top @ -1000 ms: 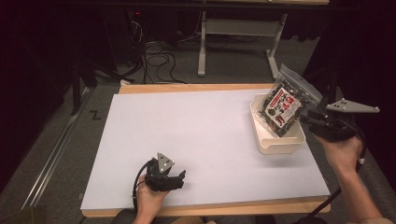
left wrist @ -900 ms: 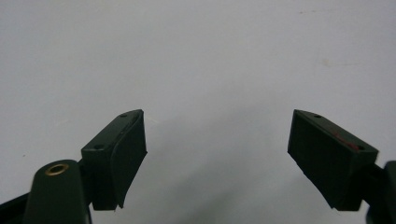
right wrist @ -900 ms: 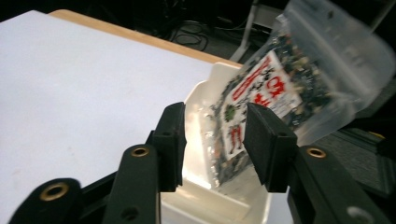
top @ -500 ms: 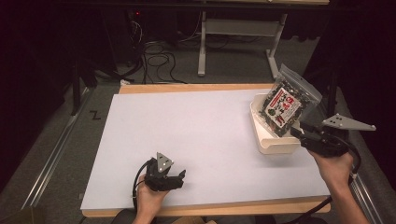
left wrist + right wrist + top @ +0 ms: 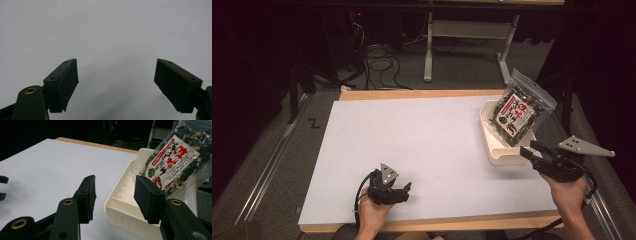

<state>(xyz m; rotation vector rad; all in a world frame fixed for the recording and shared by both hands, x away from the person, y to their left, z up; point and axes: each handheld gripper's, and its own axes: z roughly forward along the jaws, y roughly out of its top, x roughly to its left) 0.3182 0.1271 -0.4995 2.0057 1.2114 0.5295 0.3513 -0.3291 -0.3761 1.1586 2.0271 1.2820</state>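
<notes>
A clear bag of dark dried seaweed (image 5: 521, 111) with a white and red label leans upright in a white plastic tray (image 5: 498, 155) at the table's right side. My right gripper (image 5: 528, 150) hovers just in front of the tray's near right corner, below the bag. Its jaws have just been opening and grip nothing. In the right gripper view the right gripper (image 5: 115, 180) frames the tray's near wall (image 5: 125, 216), with the bag (image 5: 172, 162) beyond and apart. My left gripper (image 5: 406, 191) rests open near the front edge, and its own view shows the left gripper (image 5: 116, 62) over bare white tabletop.
The white tabletop (image 5: 412, 135) spreads wide between the two grippers. A wooden edge (image 5: 422, 94) borders its far side. Beyond it are cables on the floor (image 5: 379, 55) and a metal stand's legs (image 5: 462, 30). A metal rail (image 5: 272, 160) runs along the left.
My right gripper has drawn back from the bag toward the near edge and sunk lower, its jaws wider. The bag stays leaning in the tray. The left gripper has kept still.
</notes>
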